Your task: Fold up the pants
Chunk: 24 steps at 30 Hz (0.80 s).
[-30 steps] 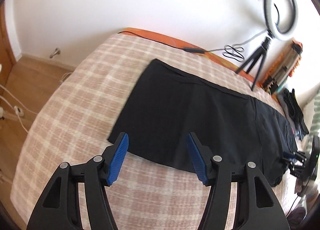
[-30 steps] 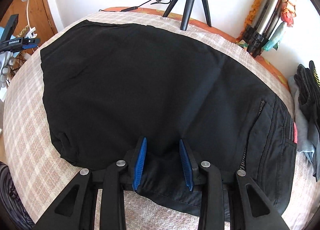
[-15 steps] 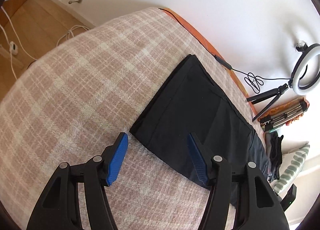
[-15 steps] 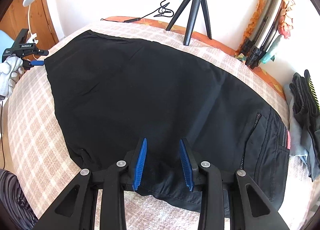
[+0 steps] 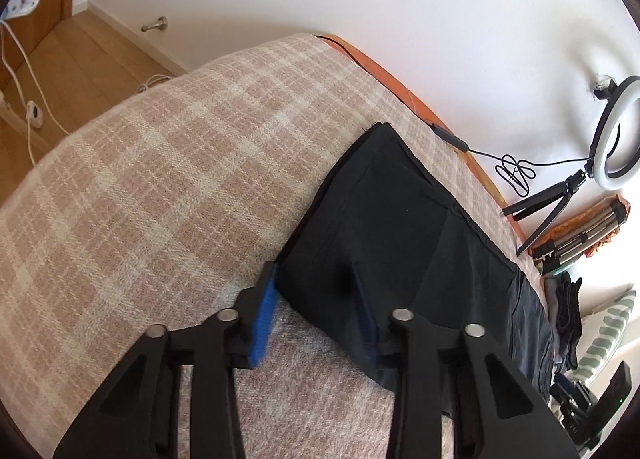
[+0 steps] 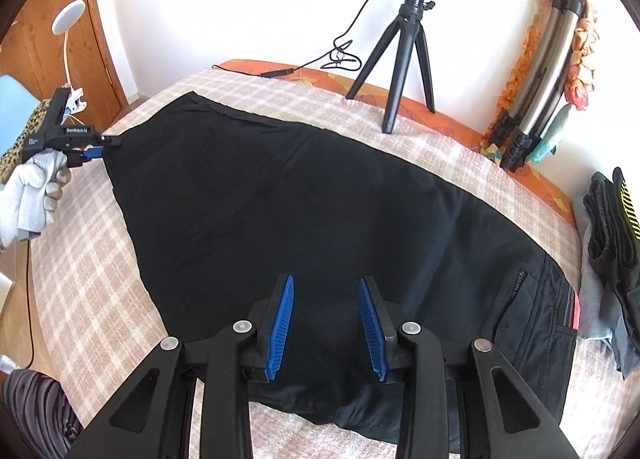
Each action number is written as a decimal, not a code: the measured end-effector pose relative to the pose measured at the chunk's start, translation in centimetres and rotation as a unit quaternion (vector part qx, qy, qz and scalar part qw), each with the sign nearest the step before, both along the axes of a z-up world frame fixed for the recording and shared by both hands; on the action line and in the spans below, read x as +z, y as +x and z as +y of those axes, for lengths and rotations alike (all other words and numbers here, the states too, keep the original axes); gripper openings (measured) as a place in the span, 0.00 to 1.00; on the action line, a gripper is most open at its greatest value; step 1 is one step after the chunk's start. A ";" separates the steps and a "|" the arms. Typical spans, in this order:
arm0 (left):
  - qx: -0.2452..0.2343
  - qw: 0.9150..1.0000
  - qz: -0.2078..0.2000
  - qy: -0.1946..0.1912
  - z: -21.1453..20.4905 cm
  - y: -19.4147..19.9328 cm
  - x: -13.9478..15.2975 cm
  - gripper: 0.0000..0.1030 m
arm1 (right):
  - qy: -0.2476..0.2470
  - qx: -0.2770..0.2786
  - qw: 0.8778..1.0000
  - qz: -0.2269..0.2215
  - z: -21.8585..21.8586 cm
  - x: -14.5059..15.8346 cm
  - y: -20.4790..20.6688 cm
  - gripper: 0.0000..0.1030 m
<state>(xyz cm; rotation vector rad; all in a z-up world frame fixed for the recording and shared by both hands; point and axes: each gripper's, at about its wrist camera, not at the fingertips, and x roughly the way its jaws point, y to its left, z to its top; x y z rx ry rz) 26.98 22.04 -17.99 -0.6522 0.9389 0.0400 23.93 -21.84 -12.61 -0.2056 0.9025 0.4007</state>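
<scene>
The black pants (image 6: pixel 320 211) lie flat, folded lengthwise, on the plaid blanket; they also show in the left wrist view (image 5: pixel 400 243). My left gripper (image 5: pixel 316 279) is open, low at the near corner of the leg hem, its left finger beside the edge and its right finger over the cloth. It shows from the side in the right wrist view (image 6: pixel 92 147), touching the hem corner. My right gripper (image 6: pixel 326 291) is open and empty above the near edge of the pants, by the seat.
The plaid blanket (image 5: pixel 140 187) covers the bed. A ring light on a tripod (image 6: pixel 404 59) stands at the far edge, with folded tripods (image 6: pixel 536 83) and a pile of dark clothes (image 6: pixel 616 227) at the right. Wooden floor and cables (image 5: pixel 32 99) lie beyond the bed's left end.
My left gripper has moved down to the near hem corner and its fingers have narrowed around it. My right gripper has pulled back and risen a little, staying open.
</scene>
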 end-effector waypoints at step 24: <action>-0.143 0.972 -0.134 0.132 -6.3 -1.5 3.4 0.10 | 0.115 0.137 0.976 0.122 28.1 2.6 16.9 0.62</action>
